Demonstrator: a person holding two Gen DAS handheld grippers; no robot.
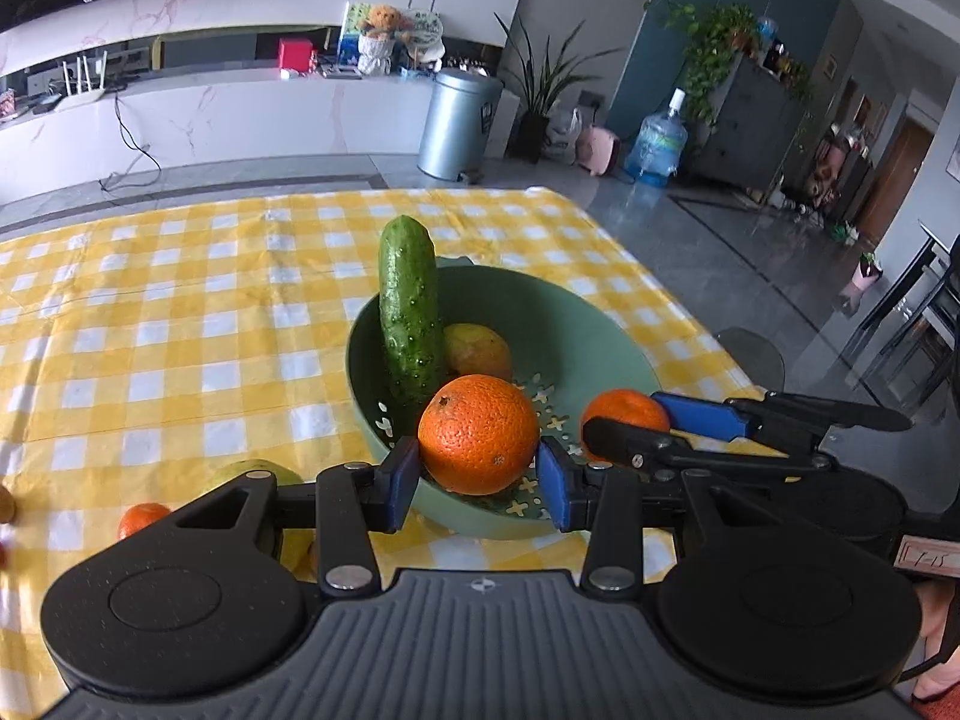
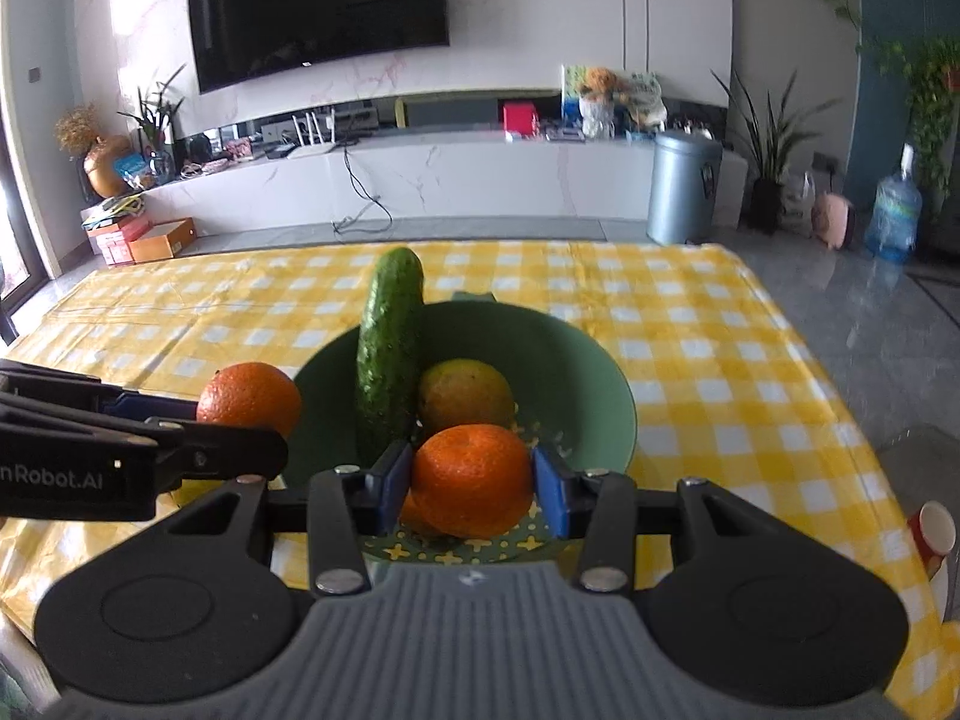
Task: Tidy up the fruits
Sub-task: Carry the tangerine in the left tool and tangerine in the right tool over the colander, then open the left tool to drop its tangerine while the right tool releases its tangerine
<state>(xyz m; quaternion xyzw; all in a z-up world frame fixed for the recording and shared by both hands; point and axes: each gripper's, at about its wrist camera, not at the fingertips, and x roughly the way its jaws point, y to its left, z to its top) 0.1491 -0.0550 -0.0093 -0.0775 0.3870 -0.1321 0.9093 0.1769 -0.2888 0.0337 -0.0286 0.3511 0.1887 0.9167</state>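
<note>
A green bowl (image 1: pixel 576 324) (image 2: pixel 576 384) on the yellow checked table holds a cucumber (image 1: pixel 411 312) (image 2: pixel 387 354) leaning on its rim and a yellow-green fruit (image 1: pixel 480 348) (image 2: pixel 465 393). My left gripper (image 1: pixel 477 477) is shut on a large orange (image 1: pixel 477 432) above the bowl's near rim; it shows at the left of the right wrist view (image 2: pixel 249 399). My right gripper (image 2: pixel 471 480) is shut on a tangerine (image 2: pixel 471 477) above the bowl's near side; this tangerine shows at the right of the left wrist view (image 1: pixel 624 411).
A small tangerine (image 1: pixel 141 517) and a green-yellow fruit (image 1: pixel 258 471) lie on the cloth at the near left. A red-and-white cup (image 2: pixel 933 531) stands near the table's right edge. The table's right edge drops to the floor.
</note>
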